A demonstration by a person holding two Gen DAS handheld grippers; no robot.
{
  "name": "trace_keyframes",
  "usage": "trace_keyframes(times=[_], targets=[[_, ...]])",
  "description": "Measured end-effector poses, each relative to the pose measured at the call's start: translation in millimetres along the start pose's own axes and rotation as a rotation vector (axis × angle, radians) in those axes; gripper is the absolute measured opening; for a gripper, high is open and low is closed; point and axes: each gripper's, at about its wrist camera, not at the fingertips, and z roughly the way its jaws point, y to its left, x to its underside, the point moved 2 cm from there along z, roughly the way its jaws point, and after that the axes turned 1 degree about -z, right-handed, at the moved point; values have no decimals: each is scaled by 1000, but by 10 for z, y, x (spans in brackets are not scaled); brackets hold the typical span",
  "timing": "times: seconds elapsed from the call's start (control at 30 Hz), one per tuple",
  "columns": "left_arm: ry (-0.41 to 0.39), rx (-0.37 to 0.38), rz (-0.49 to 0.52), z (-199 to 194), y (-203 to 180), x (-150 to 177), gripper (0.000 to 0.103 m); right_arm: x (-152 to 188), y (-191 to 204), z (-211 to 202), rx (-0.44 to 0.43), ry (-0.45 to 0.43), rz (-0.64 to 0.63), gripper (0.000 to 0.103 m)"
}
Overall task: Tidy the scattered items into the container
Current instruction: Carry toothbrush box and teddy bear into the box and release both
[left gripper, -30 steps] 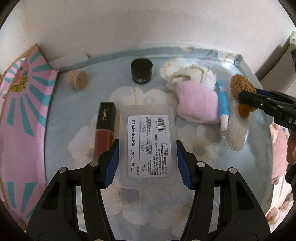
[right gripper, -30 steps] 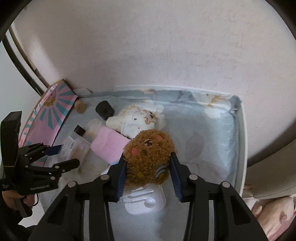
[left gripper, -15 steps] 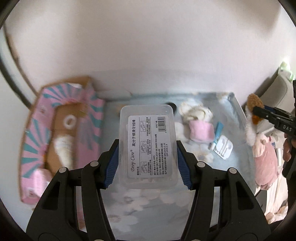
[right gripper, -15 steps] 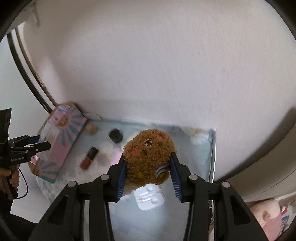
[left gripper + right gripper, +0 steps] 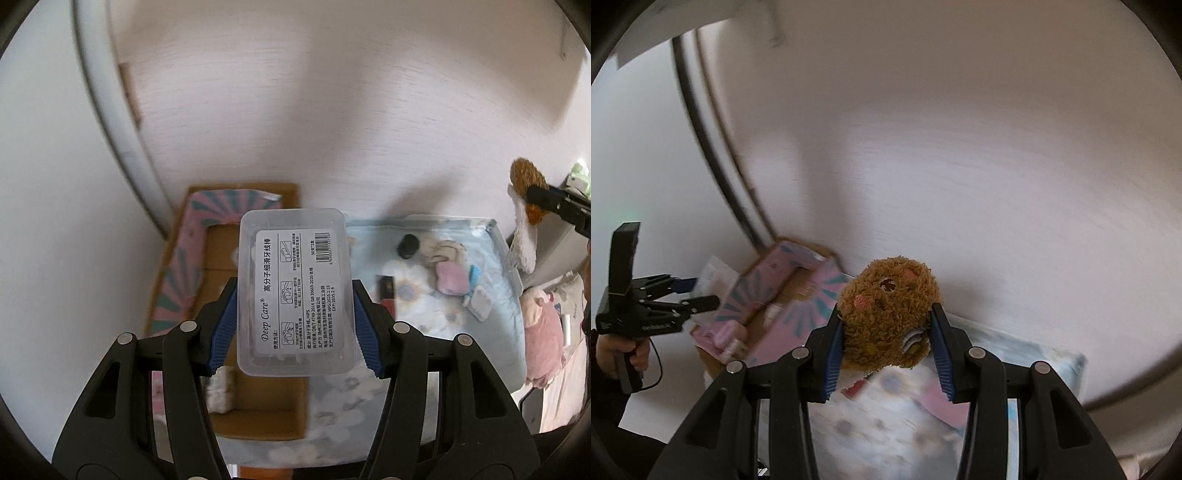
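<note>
The left hand-held gripper (image 5: 293,328) clamps a clear plastic box (image 5: 293,299) above the open pink cardboard box (image 5: 192,266). The right hand-held gripper (image 5: 886,347) squeezes a brown plush toy (image 5: 888,310) in mid-air.

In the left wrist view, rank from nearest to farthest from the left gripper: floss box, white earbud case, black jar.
1. floss box, clamped between the fingers of the left gripper.
2. white earbud case, right side of the floral cloth.
3. black jar, farther back, toward the wall.
</note>
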Motion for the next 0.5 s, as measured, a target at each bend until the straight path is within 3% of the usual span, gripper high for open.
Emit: trace_keyframes(times=[0.33, 0.5], targets=[[69, -28, -87, 179, 628, 276, 54, -326, 1111, 747, -165, 56, -142, 39], [116, -40, -115, 344, 701, 557, 54, -354, 1529, 1223, -202, 121, -183, 39]])
